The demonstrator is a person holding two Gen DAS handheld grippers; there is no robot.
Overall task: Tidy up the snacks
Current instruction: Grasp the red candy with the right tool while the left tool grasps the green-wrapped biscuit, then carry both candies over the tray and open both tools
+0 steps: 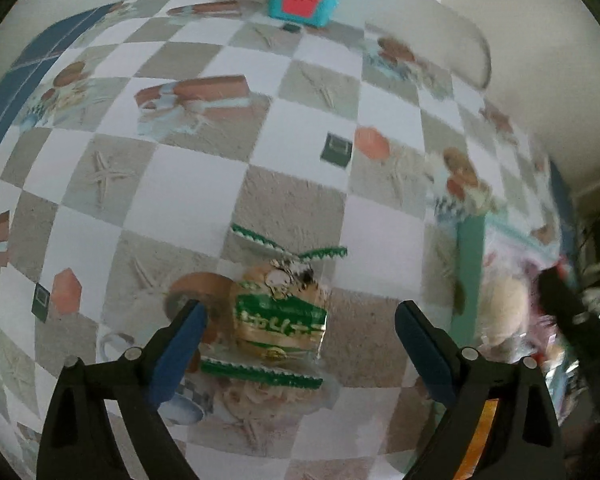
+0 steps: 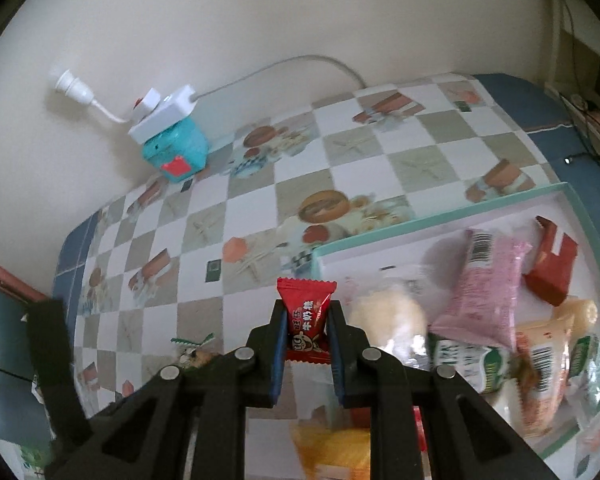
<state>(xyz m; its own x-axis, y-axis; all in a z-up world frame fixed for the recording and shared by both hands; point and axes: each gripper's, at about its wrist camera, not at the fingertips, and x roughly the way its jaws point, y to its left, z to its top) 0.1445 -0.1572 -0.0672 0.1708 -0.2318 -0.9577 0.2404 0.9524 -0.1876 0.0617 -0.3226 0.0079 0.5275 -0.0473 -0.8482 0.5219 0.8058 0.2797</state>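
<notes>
Red candy wrapper: glossy foil-like film. Green-edged snack packet: shiny, crinkled plastic. Checked tablecloth: smooth. Gripper fingers: matt blue pads.

Checkered tablecloth, white and grey-beige squares, printed with starfish, gift boxes and baskets; blue border at far edges. Covers the table up to a cream wall. Teal box with red crown-like mark stands at the wall. A white power strip rests on top of it. White cable arcs from strip along the wall; white plug to the strip's left.
</notes>
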